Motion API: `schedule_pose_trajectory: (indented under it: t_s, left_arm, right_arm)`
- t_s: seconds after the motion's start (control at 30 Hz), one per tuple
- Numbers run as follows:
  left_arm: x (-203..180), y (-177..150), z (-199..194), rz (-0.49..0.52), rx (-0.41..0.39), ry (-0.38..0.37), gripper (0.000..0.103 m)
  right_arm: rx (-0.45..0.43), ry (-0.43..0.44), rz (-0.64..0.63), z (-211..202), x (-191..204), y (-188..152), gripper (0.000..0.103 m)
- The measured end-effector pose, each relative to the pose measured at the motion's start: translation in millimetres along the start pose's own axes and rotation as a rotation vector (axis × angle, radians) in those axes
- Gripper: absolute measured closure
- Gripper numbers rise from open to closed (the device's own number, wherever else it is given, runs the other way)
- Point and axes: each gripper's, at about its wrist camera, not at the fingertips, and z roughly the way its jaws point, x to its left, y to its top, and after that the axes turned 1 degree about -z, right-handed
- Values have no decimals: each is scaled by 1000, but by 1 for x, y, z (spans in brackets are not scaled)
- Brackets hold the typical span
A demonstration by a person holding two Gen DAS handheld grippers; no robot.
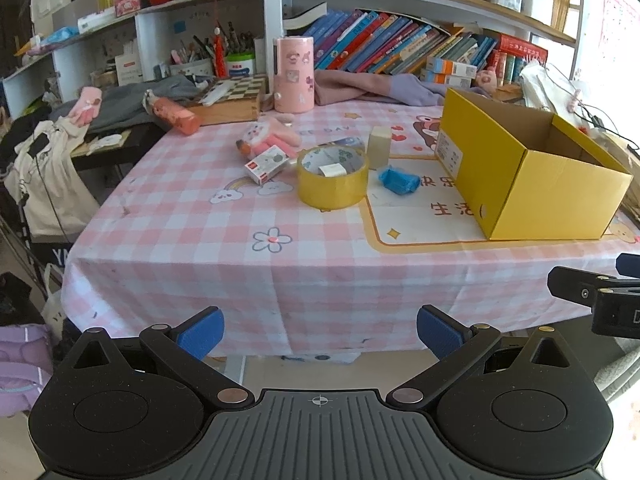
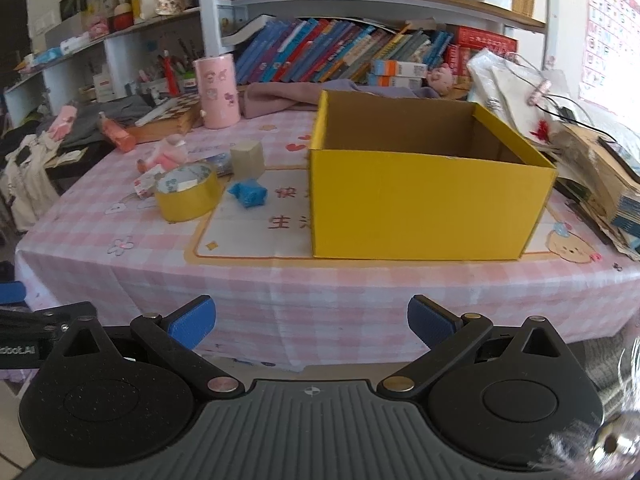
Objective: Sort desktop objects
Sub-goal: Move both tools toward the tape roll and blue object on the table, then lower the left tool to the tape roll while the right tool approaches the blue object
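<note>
An open yellow cardboard box [image 1: 532,184] [image 2: 424,208] stands on the pink checked tablecloth [image 1: 192,224] [image 2: 280,280]. Left of it lie a yellow tape roll [image 1: 332,178] [image 2: 187,196], a blue crumpled object [image 1: 399,180] [image 2: 248,193], a beige block [image 1: 379,147] [image 2: 247,158], a small red-and-white box [image 1: 267,164] [image 2: 145,184] and a pink plush toy [image 1: 272,136] [image 2: 168,152]. My left gripper [image 1: 320,332] hangs open below the table's front edge, nothing between its blue pads. My right gripper [image 2: 311,322] is open too, in front of the box.
A pink cylinder container [image 1: 293,74] [image 2: 218,92], a checkerboard box [image 1: 228,100] and an orange bottle [image 1: 176,114] stand behind. Clothes, books and shelves fill the back. Stacked books [image 2: 600,184] lie right of the box. The right gripper's arm [image 1: 592,296] shows in the left wrist view.
</note>
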Motion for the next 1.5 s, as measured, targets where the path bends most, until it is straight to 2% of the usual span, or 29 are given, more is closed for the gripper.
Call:
schedule_pose_trajectory:
  t_s: [0.57, 0.97, 1.23, 1.3, 1.5]
  left_arm:
    - [22, -2, -10, -43, -32, 56, 0]
    - [36, 0, -14, -27, -58, 113, 0]
    - [47, 9, -5, -56, -65, 121, 0]
    - [49, 12, -3, -55, -67, 121, 1]
    - [50, 18, 5, -20, -71, 102, 1]
  right_arm:
    - [-35, 116, -69, 8, 28, 9, 0]
    - [-61, 185, -91, 20, 50, 19, 2]
    - [-81, 172, -108, 28, 60, 25, 18]
    - [-75, 164, -107, 32, 63, 25, 26]
    - [-66, 145, -81, 45, 71, 28, 30]
